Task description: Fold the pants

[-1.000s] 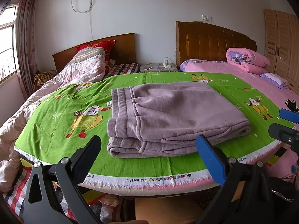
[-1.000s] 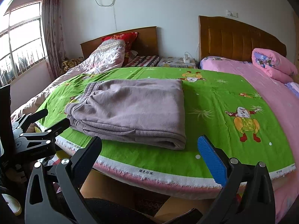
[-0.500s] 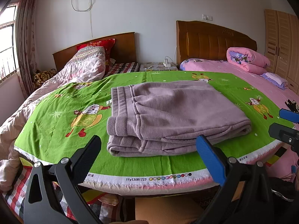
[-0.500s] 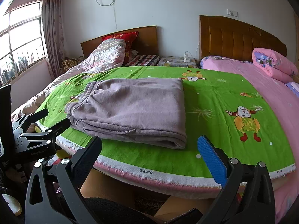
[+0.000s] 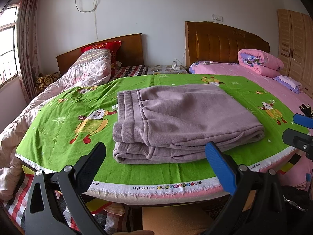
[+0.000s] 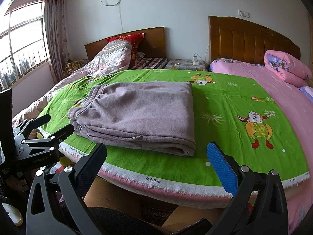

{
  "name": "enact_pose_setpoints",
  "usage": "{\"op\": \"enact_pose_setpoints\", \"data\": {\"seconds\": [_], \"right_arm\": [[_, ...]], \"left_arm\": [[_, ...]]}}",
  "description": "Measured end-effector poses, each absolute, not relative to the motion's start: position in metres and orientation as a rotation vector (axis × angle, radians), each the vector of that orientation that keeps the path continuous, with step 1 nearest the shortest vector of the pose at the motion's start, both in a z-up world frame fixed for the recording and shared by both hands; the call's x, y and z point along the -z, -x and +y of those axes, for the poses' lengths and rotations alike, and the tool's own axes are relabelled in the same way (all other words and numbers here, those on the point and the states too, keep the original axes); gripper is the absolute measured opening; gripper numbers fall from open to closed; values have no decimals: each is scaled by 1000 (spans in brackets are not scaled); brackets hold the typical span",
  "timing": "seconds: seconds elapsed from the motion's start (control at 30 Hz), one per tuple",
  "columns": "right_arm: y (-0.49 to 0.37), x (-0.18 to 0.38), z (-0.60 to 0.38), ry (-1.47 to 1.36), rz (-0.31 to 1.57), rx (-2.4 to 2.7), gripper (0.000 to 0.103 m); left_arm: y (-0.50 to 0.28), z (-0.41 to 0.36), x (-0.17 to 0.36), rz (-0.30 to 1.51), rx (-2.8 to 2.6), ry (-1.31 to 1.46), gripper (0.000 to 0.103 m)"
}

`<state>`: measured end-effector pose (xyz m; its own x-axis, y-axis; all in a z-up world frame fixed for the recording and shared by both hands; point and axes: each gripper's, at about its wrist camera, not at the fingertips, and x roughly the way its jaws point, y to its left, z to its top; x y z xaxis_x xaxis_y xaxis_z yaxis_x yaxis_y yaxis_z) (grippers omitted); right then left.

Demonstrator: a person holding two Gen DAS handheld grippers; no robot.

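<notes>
Both grippers, left gripper (image 5: 155, 161) and right gripper (image 6: 156, 161), hang open and empty, unmoved, pants (image 5: 182, 121) folded mid-frame — looks finished.

My right gripper (image 5: 302, 131) runs off the frame's right edge; folded pants (image 5: 182, 123) hide their own lower layers from me.

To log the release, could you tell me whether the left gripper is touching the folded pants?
Apart. In the left wrist view, the open left gripper sits short of the pants, with green sheet between.
</notes>
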<state>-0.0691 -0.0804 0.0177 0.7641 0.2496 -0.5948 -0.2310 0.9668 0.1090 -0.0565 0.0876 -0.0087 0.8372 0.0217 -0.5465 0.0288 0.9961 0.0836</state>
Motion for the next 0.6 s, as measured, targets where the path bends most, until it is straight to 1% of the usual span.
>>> {"op": "enact_pose_setpoints", "data": {"seconds": [0.33,0.6], "right_arm": [[69,-18,-80,-29,651,-261,99],[69,-18,-80,-29,651,-262,99]], "left_arm": [[56,85,9,578,-13,-113,101],[57,74,8,564,-47,-188,101]]}}
